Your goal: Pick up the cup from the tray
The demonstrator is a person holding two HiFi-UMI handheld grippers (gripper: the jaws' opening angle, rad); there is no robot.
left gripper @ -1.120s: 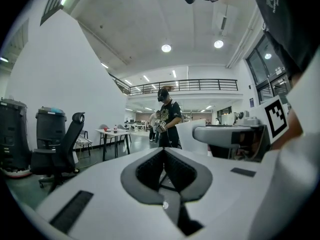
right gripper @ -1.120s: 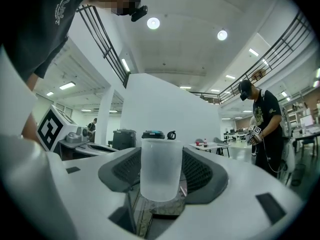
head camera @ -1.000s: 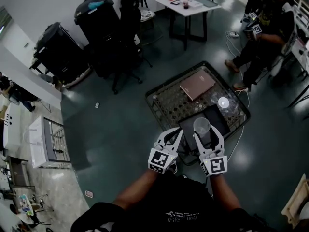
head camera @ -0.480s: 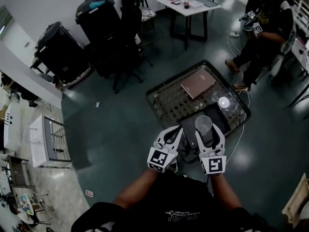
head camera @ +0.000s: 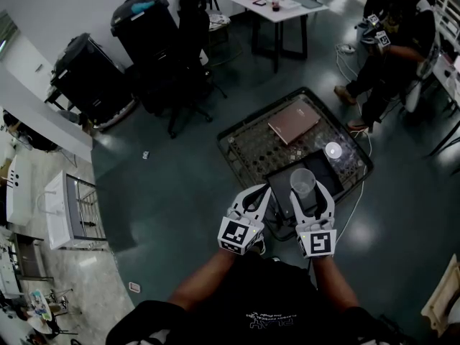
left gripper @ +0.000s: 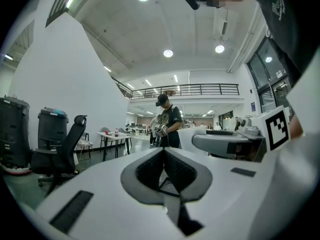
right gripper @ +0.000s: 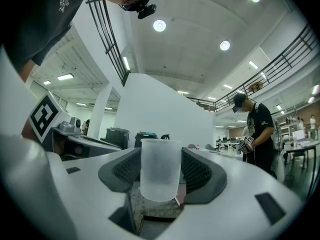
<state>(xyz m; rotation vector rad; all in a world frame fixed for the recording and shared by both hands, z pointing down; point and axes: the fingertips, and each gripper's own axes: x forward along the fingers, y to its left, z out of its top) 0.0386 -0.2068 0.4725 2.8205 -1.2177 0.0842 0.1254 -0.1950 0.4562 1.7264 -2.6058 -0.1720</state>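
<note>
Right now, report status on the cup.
Right gripper shut on the frosted cup, cup upright. Left gripper shut, empty. Cup over the dark tray, nothing else touching it.

- The cup (right gripper: 160,168): frosted, half-clear plastic, smooth and matt.
- The 2 grippers, right gripper (right gripper: 161,170) and left gripper (left gripper: 164,156): smooth white plastic shells with a slight sheen.
- Their pads (right gripper: 201,171): dark grey, ribbed, rubbery-looking.
- The tray (head camera: 328,174): black, matt.
- The table (head camera: 249,152): glossy glass top, dark metal rim.
- The floor (head camera: 165,185): dark, polished, mirroring lamps.
</note>
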